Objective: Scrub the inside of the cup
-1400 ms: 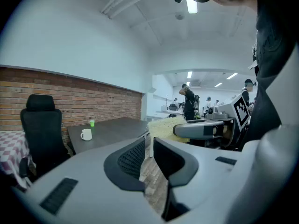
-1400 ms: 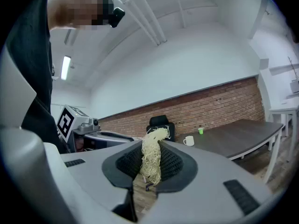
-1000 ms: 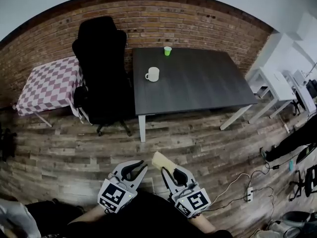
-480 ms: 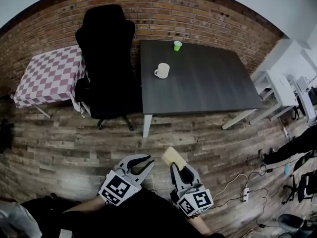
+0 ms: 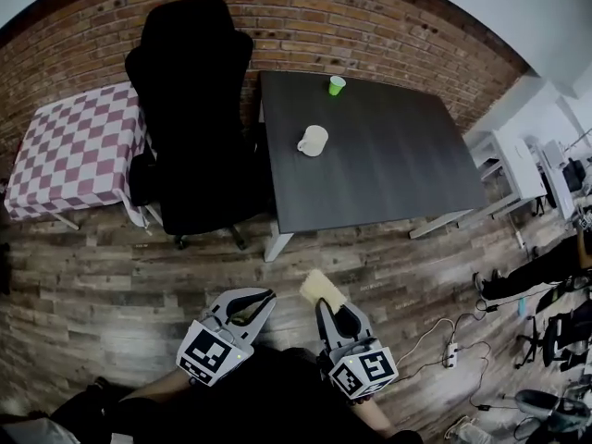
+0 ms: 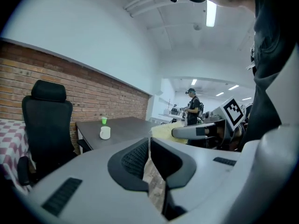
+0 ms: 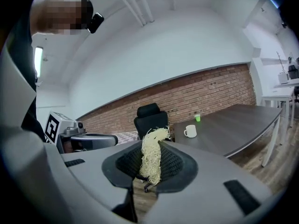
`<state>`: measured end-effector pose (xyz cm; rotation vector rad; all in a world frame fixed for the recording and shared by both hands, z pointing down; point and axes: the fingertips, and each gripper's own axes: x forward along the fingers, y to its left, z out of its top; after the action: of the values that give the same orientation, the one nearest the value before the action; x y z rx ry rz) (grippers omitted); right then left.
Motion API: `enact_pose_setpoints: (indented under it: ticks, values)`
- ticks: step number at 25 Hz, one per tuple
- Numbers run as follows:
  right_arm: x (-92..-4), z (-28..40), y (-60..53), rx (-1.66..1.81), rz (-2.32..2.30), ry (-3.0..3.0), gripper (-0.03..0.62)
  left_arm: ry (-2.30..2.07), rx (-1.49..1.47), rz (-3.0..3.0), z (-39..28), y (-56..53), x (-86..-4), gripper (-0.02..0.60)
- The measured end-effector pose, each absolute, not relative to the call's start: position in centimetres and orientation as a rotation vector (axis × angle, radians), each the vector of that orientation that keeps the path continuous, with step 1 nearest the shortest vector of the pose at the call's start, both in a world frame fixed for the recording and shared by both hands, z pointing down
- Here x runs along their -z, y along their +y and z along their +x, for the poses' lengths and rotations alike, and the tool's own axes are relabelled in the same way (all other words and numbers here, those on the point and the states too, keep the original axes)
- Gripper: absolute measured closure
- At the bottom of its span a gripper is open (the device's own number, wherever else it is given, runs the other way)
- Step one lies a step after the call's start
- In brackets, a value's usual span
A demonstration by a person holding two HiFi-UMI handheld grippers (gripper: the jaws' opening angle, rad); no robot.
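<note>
A white mug [image 5: 313, 141] stands on the dark table [image 5: 388, 165], handle to the left, far ahead of both grippers; it also shows as the mug [image 6: 105, 133] and the mug [image 7: 189, 131]. My right gripper [image 5: 331, 305] is shut on a pale yellow fibrous scrubber [image 5: 321, 289], which sticks out past its tips. In the right gripper view that scrubber [image 7: 150, 164] hangs between the pads of the right gripper [image 7: 152, 147]. My left gripper [image 5: 266, 296] has just been closing; its tips now meet with nothing between them, as the left gripper [image 6: 149, 141] shows.
A small green cup [image 5: 337, 85] stands at the table's far edge. A black office chair [image 5: 190, 109] stands left of the table, beside a checkered table [image 5: 69, 151]. White desks [image 5: 518, 165] and floor cables with a power strip [image 5: 450, 354] lie right. A person [image 6: 192, 107] stands far off.
Both grippers have moved forward over the wooden floor toward the table, which looks nearer. The left gripper's jaws have narrowed from apart to tips together. The scrubber stays in the right gripper.
</note>
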<state>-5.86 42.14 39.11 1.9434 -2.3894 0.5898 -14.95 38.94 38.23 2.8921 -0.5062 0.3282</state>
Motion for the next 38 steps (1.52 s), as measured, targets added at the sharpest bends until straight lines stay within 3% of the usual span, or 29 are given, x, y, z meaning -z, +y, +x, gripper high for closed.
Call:
enact_pose_setpoints:
  ticks: [9, 19, 27, 38]
  values:
    - [-41.5, -5.1, 35.1, -0.668, 1.904, -2.311, 0.503, -0.411, -0.204, 2.884, -13.5, 31.8, -39.2, 0.558]
    - [-40.6, 4.9, 21.0, -0.697, 1.864, -2.481, 0.503, -0.734, -0.123, 2.941, -6.0, 17.9, -36.1, 0.557]
    - [-40.2, 12.5, 12.3, -0.749, 1.736, -2.570, 0.503, -0.811, -0.174, 2.936, 2.6, 10.8, -34.8, 0.557]
    - [-42.9, 16.4, 3.9, -0.855, 1.761, -2.497, 0.503, -0.798, -0.360, 2.827, 4.8, 2.4, -38.1, 0.557]
